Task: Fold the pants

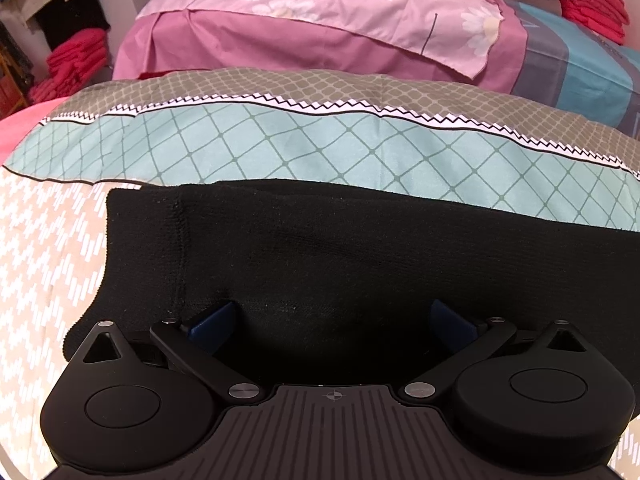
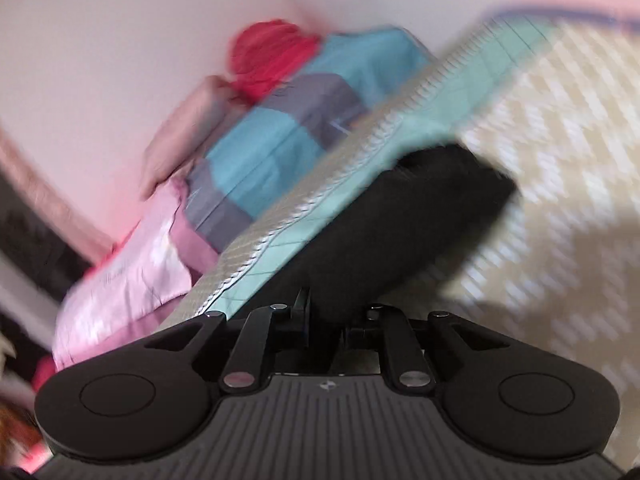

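Left wrist view: your left gripper (image 1: 334, 320) hovers jaws wide apart over black pants (image 1: 340, 248), cloth between and ahead of blue pads (image 1: 218, 318), ungripped, ready to pinch hem end. Pants lie flat on patterned bedspread (image 1: 280, 136), long axis crosswise to jaws, hem left. Right gripper (image 2: 326, 316) jaws nearly closed, apparently pinching pants edge; blur hides contact.

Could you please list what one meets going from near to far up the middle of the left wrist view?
Left tool → black pants → teal diamond-check sheet → zigzag border → olive scale-pattern band → pink floral bedding.
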A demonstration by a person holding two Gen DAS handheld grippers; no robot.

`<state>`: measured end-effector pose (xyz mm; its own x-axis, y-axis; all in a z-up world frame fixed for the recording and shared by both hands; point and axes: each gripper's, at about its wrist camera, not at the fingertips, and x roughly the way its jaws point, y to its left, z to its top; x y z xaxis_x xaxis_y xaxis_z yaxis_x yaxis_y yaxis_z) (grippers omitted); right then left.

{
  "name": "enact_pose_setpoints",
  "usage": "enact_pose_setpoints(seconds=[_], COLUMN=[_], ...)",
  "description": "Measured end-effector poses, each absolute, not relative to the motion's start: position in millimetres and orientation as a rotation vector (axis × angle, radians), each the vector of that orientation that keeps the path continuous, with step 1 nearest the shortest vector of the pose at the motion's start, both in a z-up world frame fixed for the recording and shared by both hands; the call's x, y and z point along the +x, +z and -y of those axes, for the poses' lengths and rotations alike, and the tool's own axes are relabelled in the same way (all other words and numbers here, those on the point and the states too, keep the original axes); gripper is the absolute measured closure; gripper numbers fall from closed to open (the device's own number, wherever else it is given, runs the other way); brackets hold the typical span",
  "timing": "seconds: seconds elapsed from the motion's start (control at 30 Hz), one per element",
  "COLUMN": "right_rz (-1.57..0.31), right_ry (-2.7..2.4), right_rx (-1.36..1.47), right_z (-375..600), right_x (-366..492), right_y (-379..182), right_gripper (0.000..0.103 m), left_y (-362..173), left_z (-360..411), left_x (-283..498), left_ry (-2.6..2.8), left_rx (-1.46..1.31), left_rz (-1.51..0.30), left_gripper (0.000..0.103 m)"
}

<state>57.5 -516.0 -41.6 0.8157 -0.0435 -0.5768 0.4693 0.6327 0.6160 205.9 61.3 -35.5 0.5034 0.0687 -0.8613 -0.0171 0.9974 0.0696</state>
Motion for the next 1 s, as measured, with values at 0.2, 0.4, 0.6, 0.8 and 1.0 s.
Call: enact_pose_setpoints(seconds=[0.2,0.4,0.6,0.8,1.0], right_rz=[-0.542,-0.51,-0.491,-0.482,-0.471], right_ry=[-0.318,-0.282,-0.275,-0.259,-0.25], right_rx=[0.795,0.745,0.751,0.769,0.764], right_z=[498.9,480.9,479.8,481.6,477.9], right_x=[60.4,54.5,53.2,49.2,46.9], right_y=[-52.3,-50.9,-47.7,-47.7,-48.2], right_gripper=[0.07,0.04,0.034,0.031,0.026], left_y=[-35.7,-36.1,-36.2,-35.8,-35.1], left_z=[-61.2,-60.2,-59.4,-57.5,-55.1], left_x=[205.8,205.4,205.8,205.7,205.0], left_ry=[0.051,0.055,0.057,0.065,0.072], left_rx=[0.058,0.06,0.061,0.07,0.08], left_rz=[-1.039,-1.035,-1.035,-1.034,-1.03], left_gripper=[0.0,0.0,0.0,0.0,0.0])
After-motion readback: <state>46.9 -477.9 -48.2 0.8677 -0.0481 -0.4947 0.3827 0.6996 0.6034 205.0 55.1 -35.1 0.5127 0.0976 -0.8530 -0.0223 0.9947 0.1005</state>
